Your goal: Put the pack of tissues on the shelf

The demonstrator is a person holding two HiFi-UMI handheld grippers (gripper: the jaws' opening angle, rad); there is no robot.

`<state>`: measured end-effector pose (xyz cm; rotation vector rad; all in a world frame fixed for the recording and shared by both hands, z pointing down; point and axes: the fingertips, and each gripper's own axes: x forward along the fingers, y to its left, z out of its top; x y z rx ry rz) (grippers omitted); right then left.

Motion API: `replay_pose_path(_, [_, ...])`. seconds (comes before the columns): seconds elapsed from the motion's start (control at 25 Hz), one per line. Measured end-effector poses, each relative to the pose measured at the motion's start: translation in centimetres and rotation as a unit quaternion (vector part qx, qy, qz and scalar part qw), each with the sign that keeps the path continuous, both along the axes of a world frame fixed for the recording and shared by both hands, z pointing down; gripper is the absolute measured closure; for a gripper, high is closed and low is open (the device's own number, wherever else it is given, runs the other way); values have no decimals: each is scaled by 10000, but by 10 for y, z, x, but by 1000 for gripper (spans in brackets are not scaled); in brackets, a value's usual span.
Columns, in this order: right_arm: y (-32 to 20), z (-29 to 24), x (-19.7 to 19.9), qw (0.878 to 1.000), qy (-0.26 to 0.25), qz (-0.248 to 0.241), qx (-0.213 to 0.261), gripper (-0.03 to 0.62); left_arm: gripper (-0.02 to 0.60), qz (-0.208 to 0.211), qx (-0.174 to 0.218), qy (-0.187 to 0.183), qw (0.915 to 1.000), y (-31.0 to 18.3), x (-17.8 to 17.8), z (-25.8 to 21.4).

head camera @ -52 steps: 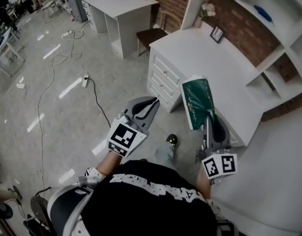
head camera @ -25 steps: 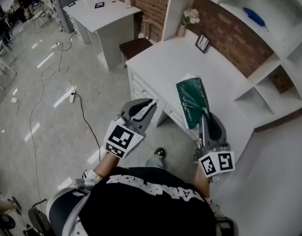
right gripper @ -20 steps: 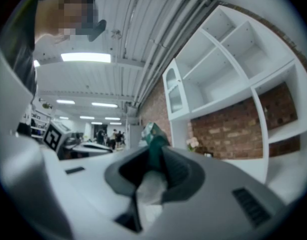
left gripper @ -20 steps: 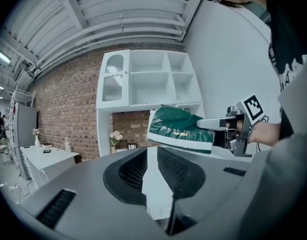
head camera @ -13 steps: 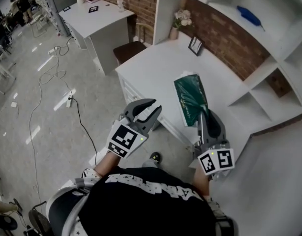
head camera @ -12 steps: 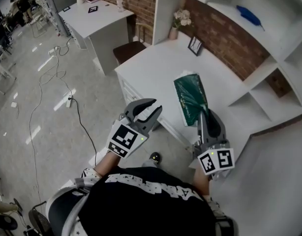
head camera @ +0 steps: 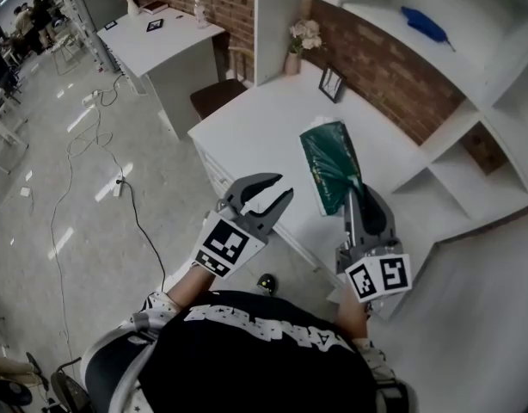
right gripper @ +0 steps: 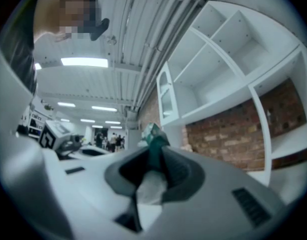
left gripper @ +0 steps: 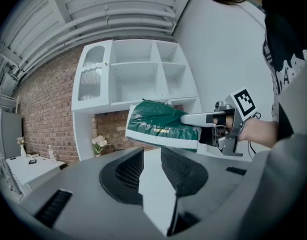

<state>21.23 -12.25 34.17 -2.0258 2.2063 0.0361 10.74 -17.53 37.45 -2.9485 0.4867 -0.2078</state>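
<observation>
A dark green pack of tissues (head camera: 329,165) with white ends hangs above the white desk (head camera: 264,123), and my right gripper (head camera: 357,198) is shut on its near end. In the right gripper view the pack (right gripper: 153,136) sits pinched between the jaws. In the left gripper view the pack (left gripper: 161,124) and the right gripper (left gripper: 193,119) holding it show ahead, in front of the white shelf unit (left gripper: 143,71). My left gripper (head camera: 274,194) is held out over the desk's front edge, its jaws opening with nothing between them.
The shelf unit (head camera: 470,50) rises behind the desk with a blue object (head camera: 426,24) on one shelf. A small picture frame (head camera: 331,83) and a vase of flowers (head camera: 300,37) stand at the desk's back. A second white table (head camera: 161,37) and floor cables (head camera: 92,144) lie left.
The view has closed in on the desk and shelves. The right gripper still carries the pack. The left gripper's jaws have spread apart from nearly shut.
</observation>
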Motion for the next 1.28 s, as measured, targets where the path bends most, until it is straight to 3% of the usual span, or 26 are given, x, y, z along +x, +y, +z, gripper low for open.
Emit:
replay_pose_path(0.24, [-6, -8, 17, 9999, 114, 71, 75, 507, 437, 187, 154, 87, 9997, 1, 30, -7])
replay_pose_path(0.4, [-3, -14, 17, 9995, 191, 259, 61, 507, 425, 416, 232, 153, 9987, 6, 38, -11])
replay_pose_path(0.56, [-7, -24, 39, 9983, 229, 531, 52, 507, 400, 723, 249, 212, 9968, 4, 68, -17])
replay_pose_path(1.04, [-25, -42, 99, 9864, 378, 1600, 66, 507, 341, 1887, 226, 297, 9813, -3, 146, -18])
replay_pose_path(1.28, [-32, -52, 122, 9772, 408, 2082, 63, 507, 321, 2234, 229, 381, 9737, -11, 176, -24])
